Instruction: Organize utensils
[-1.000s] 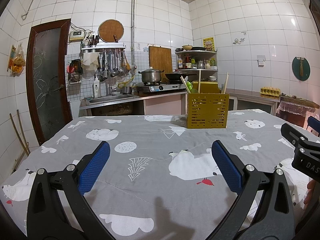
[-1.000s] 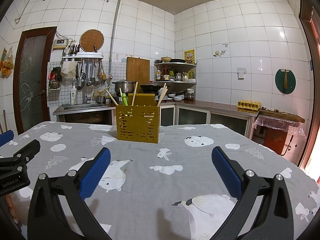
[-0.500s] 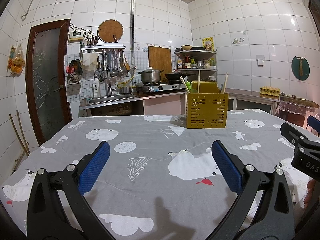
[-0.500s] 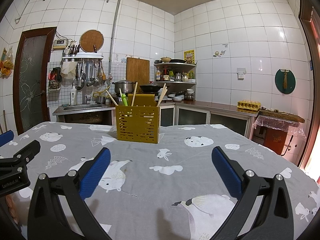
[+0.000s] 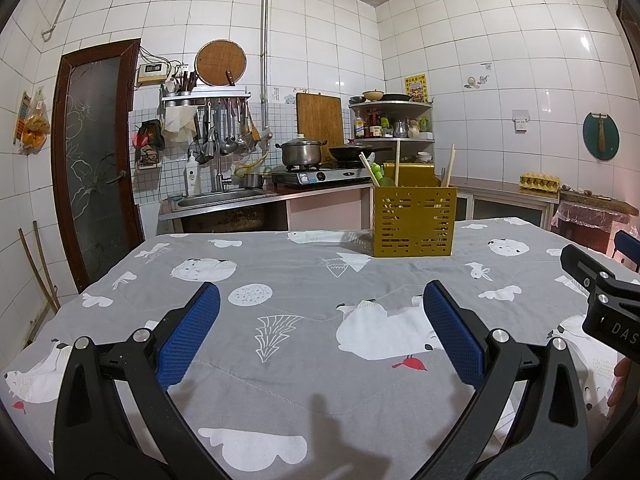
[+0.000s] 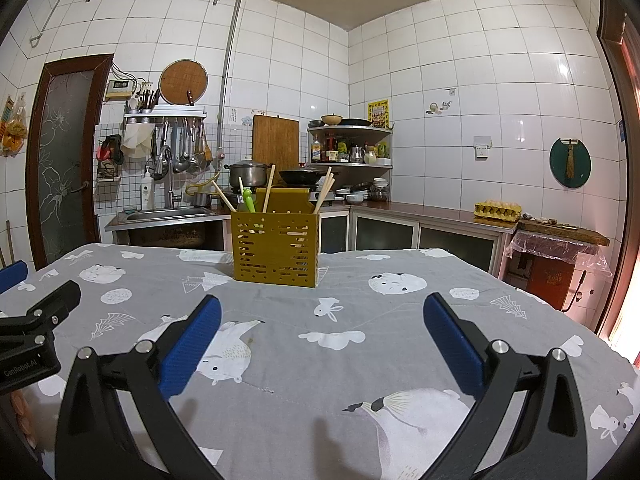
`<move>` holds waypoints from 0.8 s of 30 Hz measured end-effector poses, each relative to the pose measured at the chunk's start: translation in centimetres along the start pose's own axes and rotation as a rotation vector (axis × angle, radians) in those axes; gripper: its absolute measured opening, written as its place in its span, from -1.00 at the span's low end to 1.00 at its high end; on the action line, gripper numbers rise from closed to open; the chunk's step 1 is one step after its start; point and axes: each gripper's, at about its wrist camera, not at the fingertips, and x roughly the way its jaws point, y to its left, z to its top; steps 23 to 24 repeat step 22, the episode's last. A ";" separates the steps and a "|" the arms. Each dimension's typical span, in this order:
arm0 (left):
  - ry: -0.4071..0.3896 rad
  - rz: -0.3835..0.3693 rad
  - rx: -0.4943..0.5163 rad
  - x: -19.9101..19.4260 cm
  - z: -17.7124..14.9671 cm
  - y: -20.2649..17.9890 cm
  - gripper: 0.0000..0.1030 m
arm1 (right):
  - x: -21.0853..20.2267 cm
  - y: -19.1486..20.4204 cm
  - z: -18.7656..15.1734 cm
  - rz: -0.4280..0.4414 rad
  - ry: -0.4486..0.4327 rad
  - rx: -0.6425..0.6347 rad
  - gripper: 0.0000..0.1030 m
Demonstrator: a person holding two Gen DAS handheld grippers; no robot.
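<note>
A yellow perforated utensil holder point(image 5: 414, 221) stands upright at the far side of the table; it also shows in the right wrist view point(image 6: 276, 252). Wooden chopsticks point(image 6: 323, 195) and a green-handled utensil point(image 6: 249, 201) stick up out of it. My left gripper point(image 5: 320, 322) is open and empty, low over the near part of the table. My right gripper point(image 6: 322, 326) is open and empty, also near the front, well short of the holder. Part of the right gripper shows at the right edge of the left wrist view point(image 5: 600, 300).
The table carries a grey cloth with white animal prints point(image 5: 304, 292). Behind it are a sink point(image 5: 222, 198), a stove with a pot point(image 5: 302, 152) and a wok, a corner shelf point(image 6: 350, 148), and a counter with an egg tray point(image 6: 498, 210). A brown door point(image 5: 96, 152) stands at the left.
</note>
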 end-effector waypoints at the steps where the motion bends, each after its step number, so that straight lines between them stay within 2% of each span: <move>1: 0.001 0.000 0.000 0.0 0.0 0.0 0.91 | 0.0 0.0 0.0 0.000 0.000 0.000 0.92; 24: 0.018 -0.022 0.013 0.2 0.3 0.4 0.91 | 0.0 -0.1 0.1 -0.001 0.000 0.001 0.92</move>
